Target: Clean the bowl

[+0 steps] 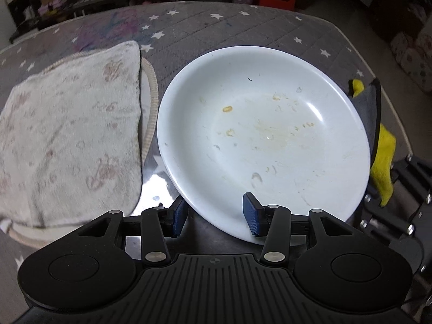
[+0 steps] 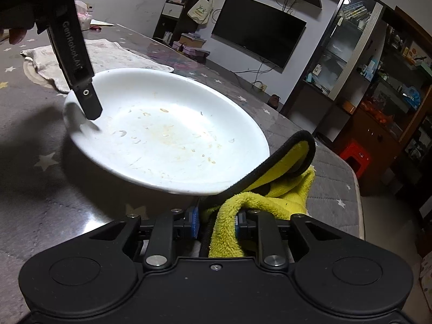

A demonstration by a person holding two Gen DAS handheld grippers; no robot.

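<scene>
— Item one: bowl [image 1: 264, 140], white, shallow, dried food specks inside; middle of the table [image 1: 216, 24], tilted.
— Why tilted?
— Left gripper [image 1: 216, 213] straddles its near rim, one finger inside and one under, seemingly to steady it; whether the pads pinch, I cannot tell.
— Item two?
— Right gripper [image 2: 216, 222], clamped on a yellow cloth [image 2: 280, 189] at the rim, ready to wipe. A pale towel [image 1: 73, 132] lies beside, unused.
</scene>
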